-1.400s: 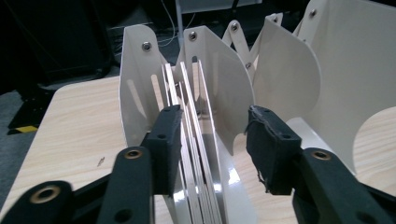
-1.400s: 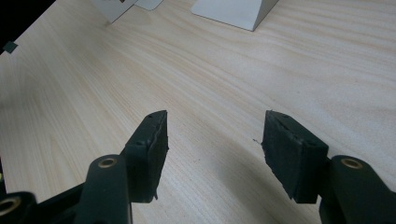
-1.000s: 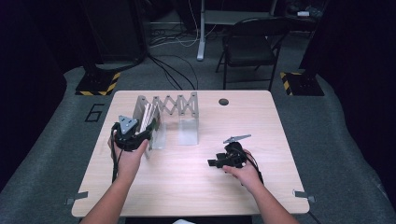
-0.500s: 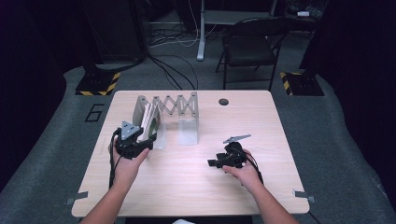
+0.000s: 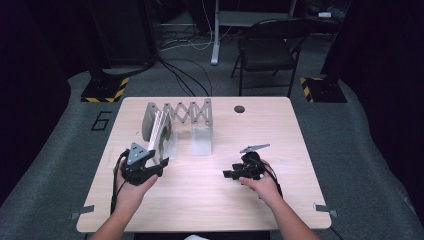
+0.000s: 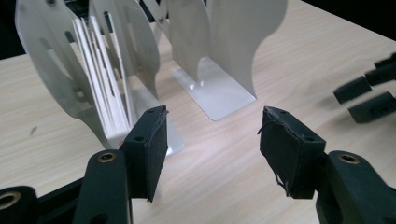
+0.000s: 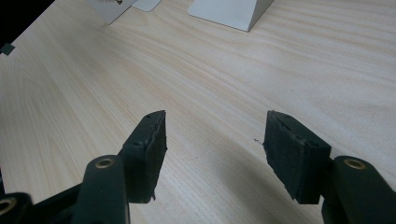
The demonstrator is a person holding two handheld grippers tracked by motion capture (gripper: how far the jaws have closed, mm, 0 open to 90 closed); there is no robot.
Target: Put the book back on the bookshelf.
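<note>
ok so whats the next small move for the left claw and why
Probably draw the left claw a little further off the rack, toward the table's near edge. Its jaws stand open with nothing between them, the books stand in the rack's left slot, and the right claw rests open on the table.

The right gripper (image 7: 212,149) holds its two black jaws apart with nothing between them, over a pale wood-grain tabletop (image 7: 196,74). At the top edge sits the white metal base of a rack (image 7: 229,10).
</note>
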